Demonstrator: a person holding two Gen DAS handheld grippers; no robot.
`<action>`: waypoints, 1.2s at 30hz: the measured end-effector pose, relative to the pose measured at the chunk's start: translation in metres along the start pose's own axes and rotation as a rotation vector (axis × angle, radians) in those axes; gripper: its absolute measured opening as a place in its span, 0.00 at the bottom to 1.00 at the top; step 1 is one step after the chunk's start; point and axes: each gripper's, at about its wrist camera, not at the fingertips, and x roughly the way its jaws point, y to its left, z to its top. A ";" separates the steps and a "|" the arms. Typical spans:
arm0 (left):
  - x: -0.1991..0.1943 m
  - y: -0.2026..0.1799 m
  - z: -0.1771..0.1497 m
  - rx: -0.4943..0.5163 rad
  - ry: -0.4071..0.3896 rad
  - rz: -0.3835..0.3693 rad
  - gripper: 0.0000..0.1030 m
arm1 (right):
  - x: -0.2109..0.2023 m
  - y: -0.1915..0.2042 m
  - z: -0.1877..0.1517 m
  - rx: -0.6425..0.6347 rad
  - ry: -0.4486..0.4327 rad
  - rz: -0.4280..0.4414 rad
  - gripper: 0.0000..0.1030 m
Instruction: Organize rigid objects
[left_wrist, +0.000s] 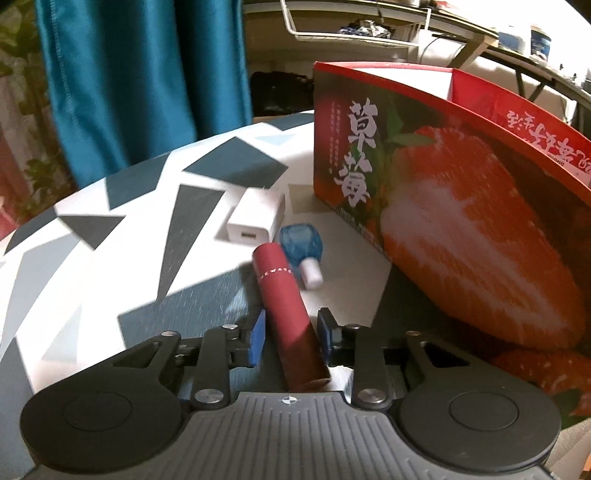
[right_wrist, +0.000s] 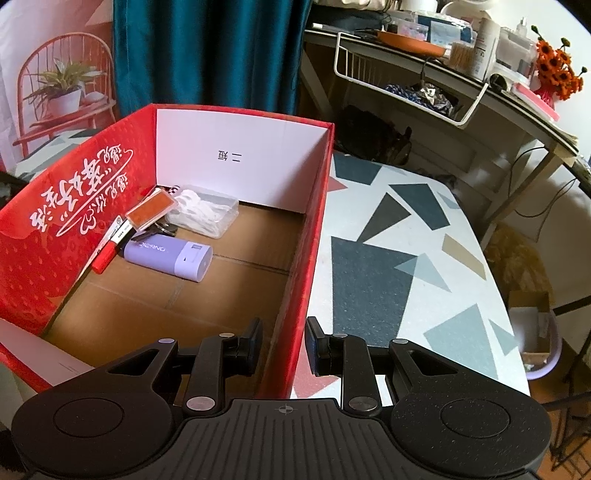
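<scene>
The left tongs (left_wrist: 290, 332), tilted down, clench a dark red cylindrical tube (left_wrist: 286, 306) over the tabletop (left_wrist: 92, 236), its near end hidden; the right tongs (right_wrist: 284, 345) grasp the red cardboard box (right_wrist: 314, 229) wall.

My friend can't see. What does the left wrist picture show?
The left claw is closed around a dark red tube lying on a table with a blue, grey and white triangle pattern. Past the tube lie a small blue bottle with a white cap and a white charger. A tall red strawberry box stands at the right.
</scene>
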 end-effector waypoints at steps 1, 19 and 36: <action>-0.003 -0.001 -0.002 -0.009 0.007 0.012 0.29 | 0.000 0.000 0.000 0.003 -0.002 0.003 0.23; 0.014 -0.014 0.015 -0.053 -0.015 0.185 0.24 | -0.001 -0.002 -0.002 0.014 -0.016 0.022 0.23; -0.059 -0.023 0.048 -0.194 -0.187 0.104 0.23 | -0.002 -0.002 -0.002 0.023 -0.027 0.022 0.24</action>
